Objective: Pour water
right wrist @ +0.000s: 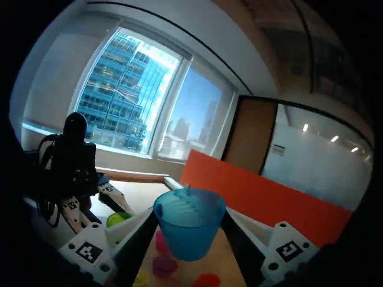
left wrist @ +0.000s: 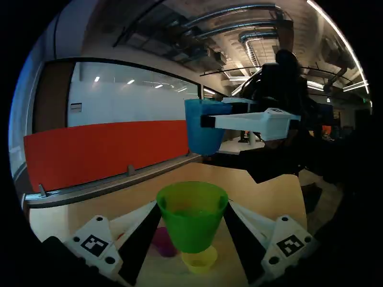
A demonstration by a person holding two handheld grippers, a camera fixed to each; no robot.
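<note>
The window [right wrist: 129,110] and the orange partition [left wrist: 105,148] bound the room behind the wooden table [left wrist: 268,191]. 2 grippers are held above the table.

The left gripper [left wrist: 192,205] clamps the green cup [left wrist: 192,220] between both fingers; the cup is upright. The right gripper [right wrist: 189,213] clamps the blue cup [right wrist: 189,225] between both fingers. In the left gripper view, the blue cup hangs upright, beyond and higher than the green cup, apart from it. Whether either cup contains water cannot be determined.

Beneath the green cup, 2 small cups stand on the table: 1 purple cup [left wrist: 164,241] and 1 yellow cup [left wrist: 200,260].
</note>
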